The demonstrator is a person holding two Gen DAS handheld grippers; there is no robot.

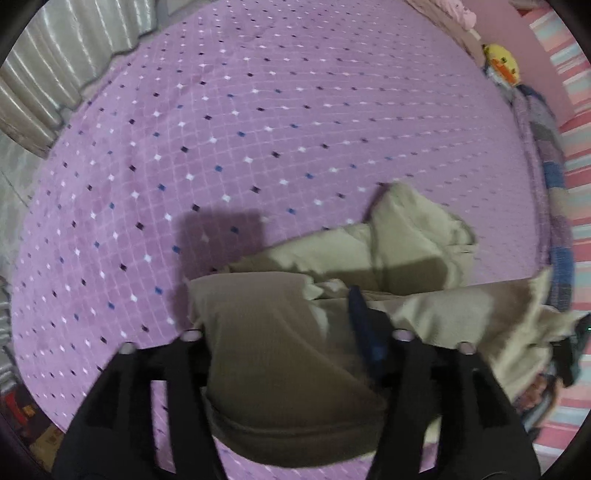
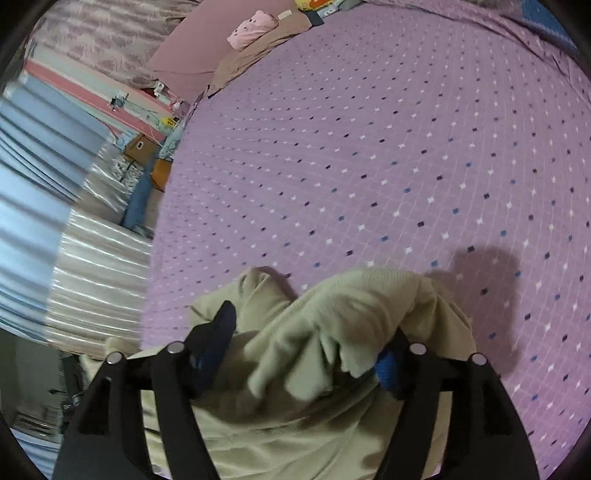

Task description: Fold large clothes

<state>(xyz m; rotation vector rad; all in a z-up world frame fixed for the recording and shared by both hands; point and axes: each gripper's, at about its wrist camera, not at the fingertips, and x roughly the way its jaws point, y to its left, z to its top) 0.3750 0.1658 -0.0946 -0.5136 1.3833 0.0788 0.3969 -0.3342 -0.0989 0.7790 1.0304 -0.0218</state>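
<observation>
A crumpled beige garment [image 1: 406,236] lies on the purple diamond-patterned bedspread [image 1: 258,129]. In the left wrist view a folded part of it sits between the wide-apart fingers of my left gripper [image 1: 277,306]. One blue pad [image 1: 364,325] shows bare beside the cloth; the other is hidden behind it. In the right wrist view a bunch of the same garment [image 2: 351,295] is heaped between the spread fingers of my right gripper [image 2: 310,325]. Both its blue pads [image 2: 218,339] stand clear of the cloth, on the bedspread [image 2: 369,147].
Pale curtains [image 1: 55,74] hang past the bed's left edge. A yellow plush toy [image 1: 500,61] and a striped blanket [image 1: 550,166] lie along the right edge. A pink pillow [image 2: 253,29] rests at the head, and boxes [image 2: 138,147] stand beside the bed.
</observation>
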